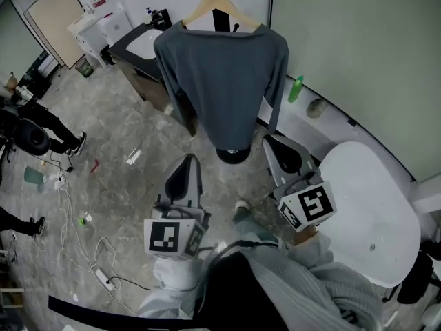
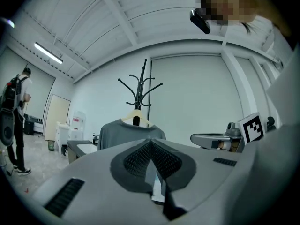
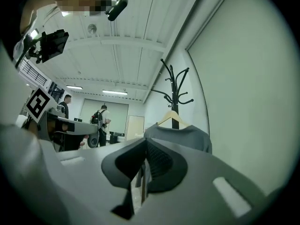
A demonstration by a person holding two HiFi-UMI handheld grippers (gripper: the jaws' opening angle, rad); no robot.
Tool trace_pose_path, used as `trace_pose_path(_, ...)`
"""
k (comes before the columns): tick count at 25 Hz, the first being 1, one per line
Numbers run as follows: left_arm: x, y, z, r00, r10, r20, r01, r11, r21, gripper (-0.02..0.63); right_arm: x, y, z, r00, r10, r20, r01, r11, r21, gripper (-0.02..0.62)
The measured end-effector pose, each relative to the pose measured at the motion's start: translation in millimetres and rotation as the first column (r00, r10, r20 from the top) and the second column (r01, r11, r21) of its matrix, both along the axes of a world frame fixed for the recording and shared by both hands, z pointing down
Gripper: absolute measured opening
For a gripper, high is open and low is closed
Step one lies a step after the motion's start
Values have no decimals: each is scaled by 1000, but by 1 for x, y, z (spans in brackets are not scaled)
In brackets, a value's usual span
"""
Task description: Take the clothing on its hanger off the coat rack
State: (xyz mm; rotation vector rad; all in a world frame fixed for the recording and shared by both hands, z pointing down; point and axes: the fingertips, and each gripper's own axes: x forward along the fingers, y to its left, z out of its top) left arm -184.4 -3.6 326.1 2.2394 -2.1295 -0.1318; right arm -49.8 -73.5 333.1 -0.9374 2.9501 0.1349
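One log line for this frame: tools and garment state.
phase: approach | left tool: shut, empty | right tool: shut, empty | grey top: on wooden hanger, hanging from coat rack | contact: none

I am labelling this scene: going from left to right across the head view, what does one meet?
Bystander's legs → left hand-held gripper → right hand-held gripper → white table.

1 grn bottle (image 1: 295,88), wht table (image 1: 372,212), floor cables (image 1: 67,202).
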Motion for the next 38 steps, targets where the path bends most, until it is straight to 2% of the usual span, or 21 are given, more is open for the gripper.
trace_pose_path(4,-24,-83,-27,999,2,38,-3,1000,29,5,-20,-82,-29,1000,17,-7,-16,998,55,3)
trace_pose_path(8,-36,-130,-42,1000,3,28,-5,999,51,5,-26,-129,-42,999,40,-31,-38,997,71,3)
trace_pose_path(14,-64,-201,-20,999,32,5,-32,999,-27,5,-50,-195,-29,996,71,-61,-69,997,27,3)
trace_pose_path(18,-92,-251,-10,996,87,15,-86,996,-25,5,-78,-237,-20,991,119,-55,-117,993,34,3)
trace_pose_path(24,-108,-297,-35,977,212,26,-213,976,37,5,-96,-267,-46,971,232,-55,-225,969,105,3)
trace_pose_path(29,-125,-326,-48,959,281,37,-283,958,51,5,-111,-282,-62,947,315,-55,-304,941,148,3)
trace_pose_path(34,-129,-343,-48,950,309,47,-311,949,47,5,-112,-294,-64,929,366,-62,-354,924,144,3)
trace_pose_path(38,-132,-346,-63,959,273,79,-279,957,75,5,-106,-307,-77,913,402,-65,-384,903,194,3)
